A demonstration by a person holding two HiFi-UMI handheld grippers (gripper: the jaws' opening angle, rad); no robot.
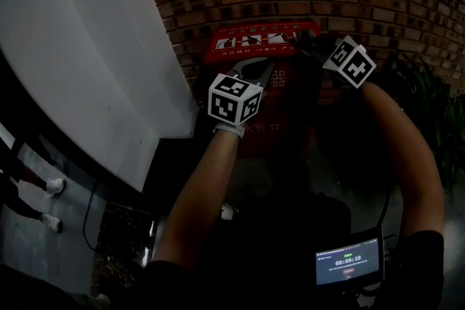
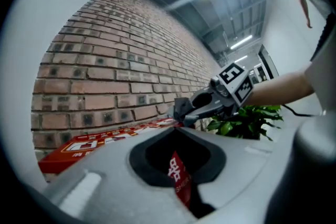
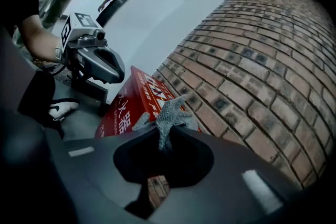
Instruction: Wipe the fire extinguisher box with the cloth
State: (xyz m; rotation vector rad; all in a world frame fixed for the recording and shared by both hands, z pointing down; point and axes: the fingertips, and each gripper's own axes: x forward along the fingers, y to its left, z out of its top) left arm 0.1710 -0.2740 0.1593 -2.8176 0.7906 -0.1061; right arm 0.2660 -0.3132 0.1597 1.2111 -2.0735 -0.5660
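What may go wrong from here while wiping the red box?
The right gripper pinches only a small part of the cloth, so rubbing the fire extinguisher box may pull it free. The brick wall stands right behind the box; the jaws may scrape it. The shut left gripper hovers near and may be bumped.

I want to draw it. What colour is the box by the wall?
The fire extinguisher box is red with white writing, clearest in the right gripper view.
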